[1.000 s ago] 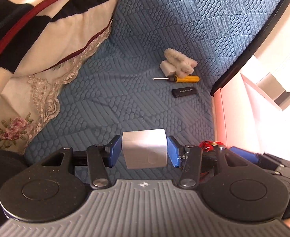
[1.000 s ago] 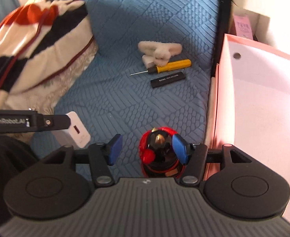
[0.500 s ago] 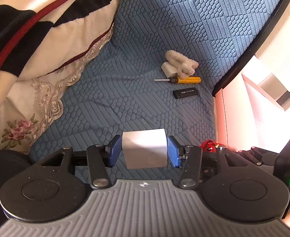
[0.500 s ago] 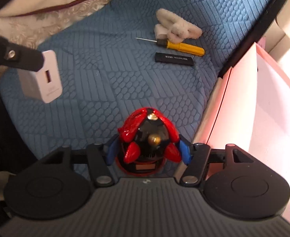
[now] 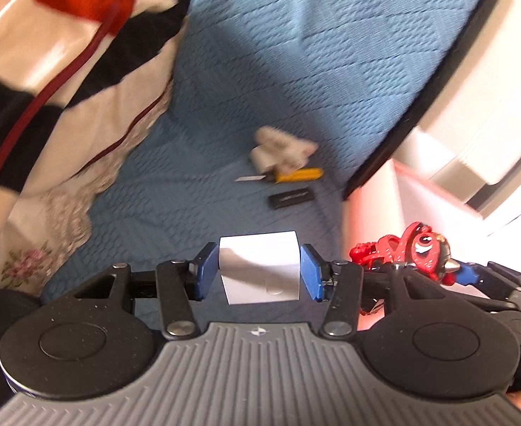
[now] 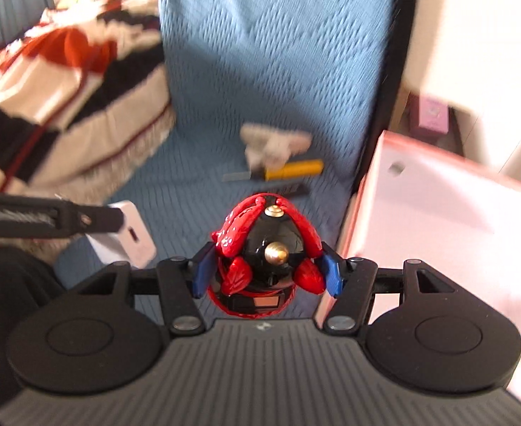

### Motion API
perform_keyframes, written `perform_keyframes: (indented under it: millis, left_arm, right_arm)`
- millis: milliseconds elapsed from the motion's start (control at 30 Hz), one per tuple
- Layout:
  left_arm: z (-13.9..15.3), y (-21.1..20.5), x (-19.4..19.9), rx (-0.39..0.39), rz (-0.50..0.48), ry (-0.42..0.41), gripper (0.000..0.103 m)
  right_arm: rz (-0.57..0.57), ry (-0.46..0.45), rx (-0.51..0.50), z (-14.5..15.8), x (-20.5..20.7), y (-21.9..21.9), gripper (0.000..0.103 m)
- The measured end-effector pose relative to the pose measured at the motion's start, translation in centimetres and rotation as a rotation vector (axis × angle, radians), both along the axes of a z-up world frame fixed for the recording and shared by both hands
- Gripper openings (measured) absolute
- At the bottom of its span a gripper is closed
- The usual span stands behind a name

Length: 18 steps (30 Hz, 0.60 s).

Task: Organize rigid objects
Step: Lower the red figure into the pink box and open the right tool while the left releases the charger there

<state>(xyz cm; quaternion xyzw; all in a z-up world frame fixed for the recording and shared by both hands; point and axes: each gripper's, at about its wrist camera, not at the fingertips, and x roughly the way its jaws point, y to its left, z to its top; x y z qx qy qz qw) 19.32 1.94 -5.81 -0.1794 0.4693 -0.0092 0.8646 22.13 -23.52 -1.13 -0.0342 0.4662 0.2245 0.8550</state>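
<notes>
My left gripper [image 5: 258, 271] is shut on a white charger block [image 5: 260, 269] and holds it above the blue bed cover. The charger also shows at the left of the right wrist view [image 6: 129, 234]. My right gripper [image 6: 266, 273] is shut on a red and black toy [image 6: 266, 248], lifted off the bed beside the pink box [image 6: 455, 227]. The toy shows at the right of the left wrist view [image 5: 413, 252]. Farther off on the bed lie a yellow-handled screwdriver [image 5: 292, 176], a black stick [image 5: 290, 197] and a white fluffy item [image 5: 281, 149].
A striped quilt with lace trim [image 5: 47, 88] is heaped at the left. The bed's black edge [image 5: 420, 106] runs along the right, with white furniture [image 5: 491, 106] beyond it. The pink box [image 5: 420, 206] stands open beside the bed.
My right gripper has closed on the red toy and lifted it off the bed, level with the left gripper. My left gripper still holds the charger; both views have tilted up.
</notes>
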Motion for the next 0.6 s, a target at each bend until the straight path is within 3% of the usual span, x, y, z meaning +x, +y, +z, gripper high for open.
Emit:
perform_keyframes:
  millis: [300,600]
  left_arm:
    - [5.4,-6.8,3.3,-0.028,-0.107,-0.094,0.056]
    - [5.3,-15.5,4.6,-0.054,-0.224,-0.104,0.056]
  right_arm:
    - [-0.094,-0.116,0.041,6.4,1.4,-6.1,0.063]
    - [-0.232,-0.137,0.024,6.3,1.6,-13.0,0.063]
